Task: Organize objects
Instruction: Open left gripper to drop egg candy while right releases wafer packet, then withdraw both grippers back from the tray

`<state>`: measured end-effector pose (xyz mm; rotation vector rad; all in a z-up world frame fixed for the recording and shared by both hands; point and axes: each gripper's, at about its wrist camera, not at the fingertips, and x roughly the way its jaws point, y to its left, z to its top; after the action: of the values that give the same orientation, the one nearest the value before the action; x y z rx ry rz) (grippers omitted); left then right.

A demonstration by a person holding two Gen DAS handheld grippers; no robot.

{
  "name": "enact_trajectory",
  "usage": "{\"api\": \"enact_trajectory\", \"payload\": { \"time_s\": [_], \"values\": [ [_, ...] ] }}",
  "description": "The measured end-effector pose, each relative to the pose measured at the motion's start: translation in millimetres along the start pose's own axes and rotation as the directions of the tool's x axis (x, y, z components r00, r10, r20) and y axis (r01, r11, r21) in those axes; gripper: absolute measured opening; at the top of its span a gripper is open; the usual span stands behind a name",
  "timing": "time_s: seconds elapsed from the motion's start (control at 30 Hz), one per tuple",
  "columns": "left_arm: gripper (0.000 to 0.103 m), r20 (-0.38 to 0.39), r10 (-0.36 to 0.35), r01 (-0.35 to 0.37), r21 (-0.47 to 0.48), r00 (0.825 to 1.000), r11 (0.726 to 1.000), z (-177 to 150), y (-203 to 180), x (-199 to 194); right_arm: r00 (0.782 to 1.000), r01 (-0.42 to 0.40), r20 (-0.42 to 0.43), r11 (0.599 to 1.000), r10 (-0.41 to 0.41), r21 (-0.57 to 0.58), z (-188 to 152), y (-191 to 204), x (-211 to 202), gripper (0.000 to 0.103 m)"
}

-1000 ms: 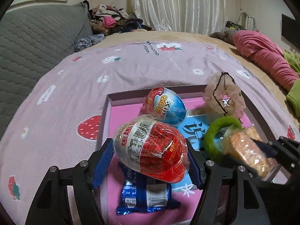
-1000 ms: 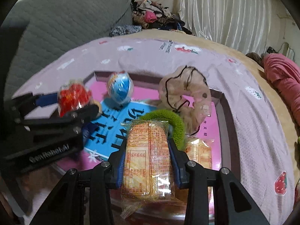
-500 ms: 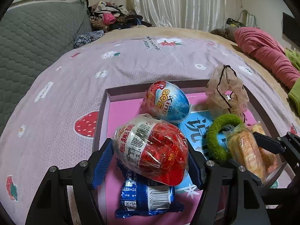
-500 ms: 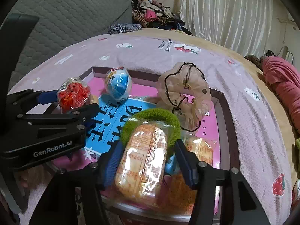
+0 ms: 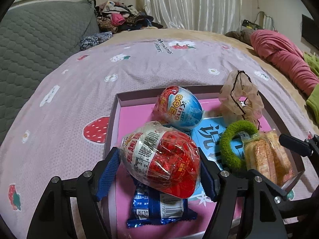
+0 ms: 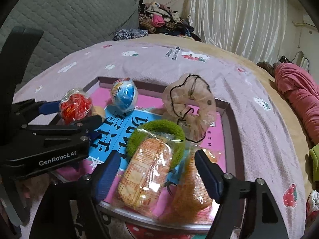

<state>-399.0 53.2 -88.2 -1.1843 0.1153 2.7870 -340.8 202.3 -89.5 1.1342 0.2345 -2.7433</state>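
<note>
**Red egg clamped on the left, right gripper spread over the cracker packs**

Nearest in the left wrist view, the left gripper (image 5: pixel 159 169) is clamped on a red surprise egg (image 5: pixel 161 157) in clear wrap, its blue pads pressing both sides, held above the near left part of a shallow pink tray (image 5: pixel 113 119). Directly below the egg lies a blue snack packet (image 5: pixel 159 209) flat on the tray floor near the near edge.

In the right wrist view, the right gripper (image 6: pixel 157 171) stands with its jaws spread apart, a blue pad on either side of two orange cracker packs. The left cracker pack (image 6: pixel 147 171) lies tilted between the fingers without either pad touching it, its far end resting on a green hair tie (image 6: pixel 157 133). The second cracker pack (image 6: pixel 191 189) lies just beside it on the right, at the tray's near right corner.

Farther in, the green hair tie sits on a blue card with large characters (image 6: pixel 117 131) in the tray's middle. Beyond it on the right is a beige sheer scrunchie (image 6: pixel 189 107) with a black cord, and on the left a blue surprise egg (image 6: pixel 124 97) near the tray's far wall.

The tray rests on a lilac strawberry-print bedspread (image 5: pixel 139 63). At the far side are a grey quilted headboard (image 5: pixel 39 35), a pile of clothes (image 5: pixel 121 20), white curtains (image 5: pixel 191 4), and a pink blanket (image 5: pixel 283 57) on the right.
</note>
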Motion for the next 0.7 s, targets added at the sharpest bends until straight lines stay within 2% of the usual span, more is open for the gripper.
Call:
{"api": "enact_trajectory", "payload": {
  "time_s": [0.7],
  "values": [
    [0.083,0.046,-0.001,0.002,-0.020,0.999,1.000,0,1,-21,1.000,0.024,0.009,0.999,-0.024,0.040,0,-13,-8,0.089]
  ]
}}
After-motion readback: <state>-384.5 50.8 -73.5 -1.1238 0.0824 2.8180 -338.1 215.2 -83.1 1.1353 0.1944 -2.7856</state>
